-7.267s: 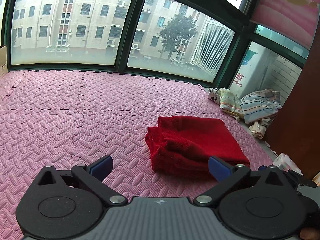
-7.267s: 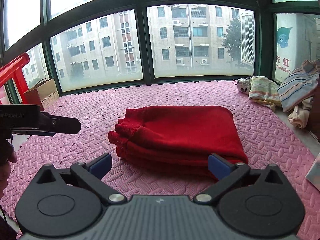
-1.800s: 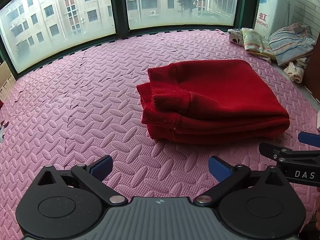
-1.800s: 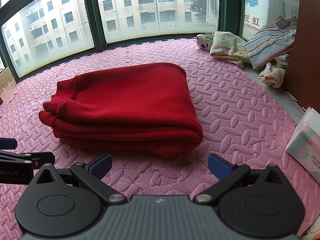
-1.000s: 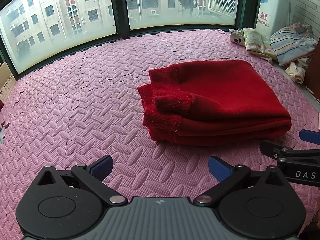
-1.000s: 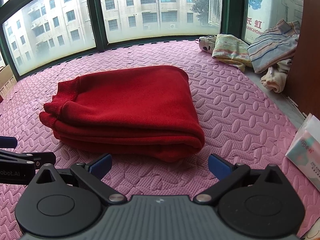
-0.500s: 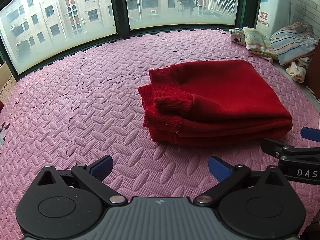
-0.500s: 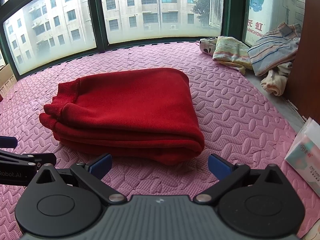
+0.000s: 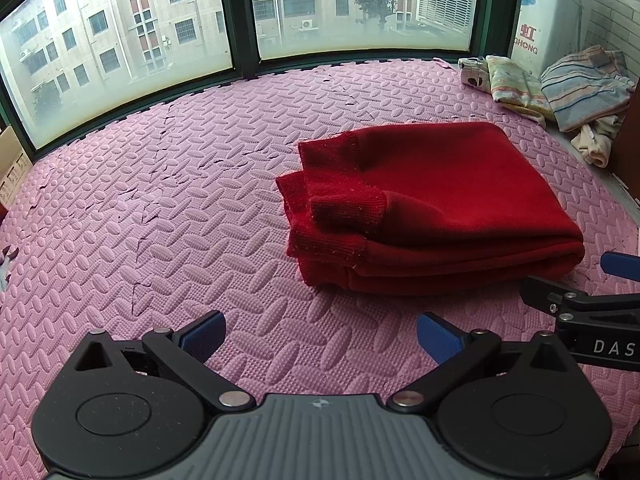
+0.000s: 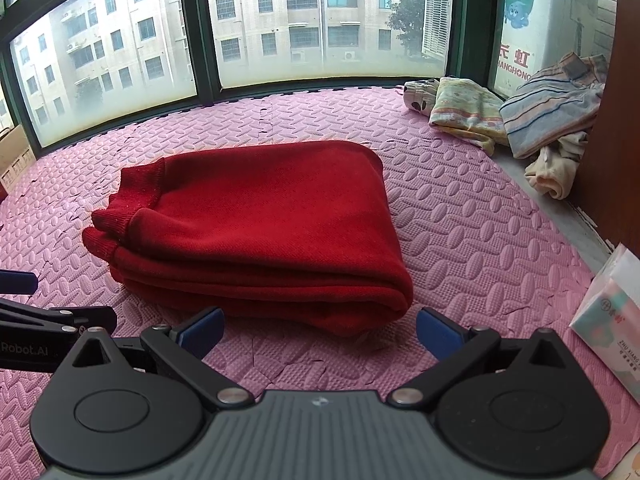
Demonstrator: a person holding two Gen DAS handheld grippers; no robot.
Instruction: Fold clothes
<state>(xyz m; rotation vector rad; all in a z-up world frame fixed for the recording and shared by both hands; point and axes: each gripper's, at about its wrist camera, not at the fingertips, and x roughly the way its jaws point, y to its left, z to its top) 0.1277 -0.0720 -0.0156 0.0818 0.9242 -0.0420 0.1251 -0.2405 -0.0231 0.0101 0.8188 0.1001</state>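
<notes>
Pink foam floor mat [image 9: 168,216] is filling both my views, its interlocking tiles running up to the dark window frame [image 9: 244,52] at the far edge. I am seeing wide bare mat to the left of the garment and a narrower strip on the right before the mat ends beside a brown wooden panel [image 10: 616,152].

Nearest to me, my left gripper [image 9: 320,334] is hovering low over the mat, jaws spread wide and holding nothing, pointing at the left end of the garment. My right gripper [image 10: 318,332] is sitting level beside it, jaws equally wide and empty, its blue fingertips [image 10: 200,330] just short of the near folded edge. Each gripper is showing at the side of the other's view.

One red sweater [image 10: 256,224] is lying folded into a thick stack on the mat, ribbed cuffs and hem bunched at its left end, rounded fold at the right.

One tissue pack [image 10: 608,312] is sitting at the right edge, near the mat's border.

Farther back, a loose pile of clothes [image 10: 516,120] is resting in the far right corner; I am counting at least four pieces. A cardboard box [image 10: 12,156] is standing at the far left by the window.
</notes>
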